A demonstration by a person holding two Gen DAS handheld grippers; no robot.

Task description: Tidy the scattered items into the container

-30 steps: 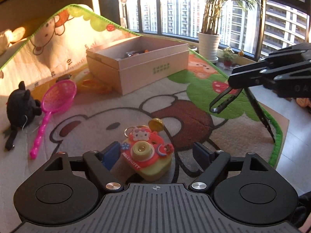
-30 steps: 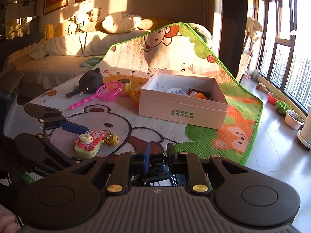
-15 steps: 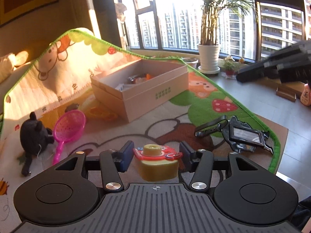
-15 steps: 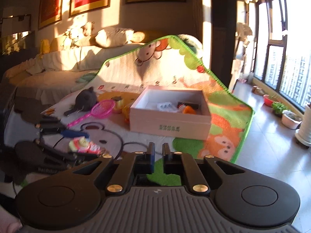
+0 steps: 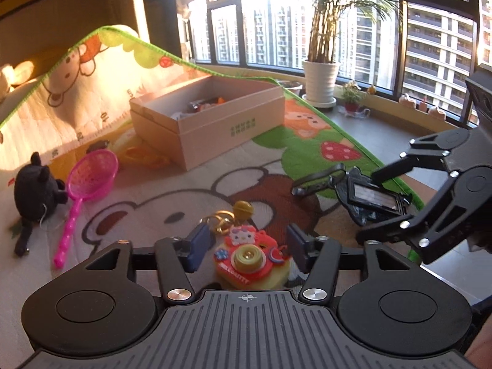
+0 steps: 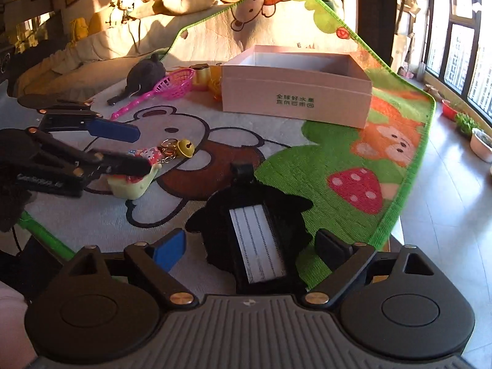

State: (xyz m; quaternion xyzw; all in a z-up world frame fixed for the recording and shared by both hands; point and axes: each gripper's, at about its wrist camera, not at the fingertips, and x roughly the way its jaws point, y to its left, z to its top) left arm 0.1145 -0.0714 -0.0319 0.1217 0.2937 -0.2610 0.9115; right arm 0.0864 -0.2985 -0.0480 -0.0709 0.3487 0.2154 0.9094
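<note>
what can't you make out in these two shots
- Contents of the pink box: the right wrist view shows only bare inner walls; in the left wrist view, small blurred shapes.
- Toy camera: in the right wrist view the left gripper covers its top.
- Black tag: its near end is hidden by the right gripper body; print too small.
- Yellow items behind the pink scoop: unclear.

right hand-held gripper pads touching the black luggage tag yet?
Apart. In the right wrist view the right hand-held gripper has its jaws opening, with mat showing between each pad and the black luggage tag lying between them.
</note>
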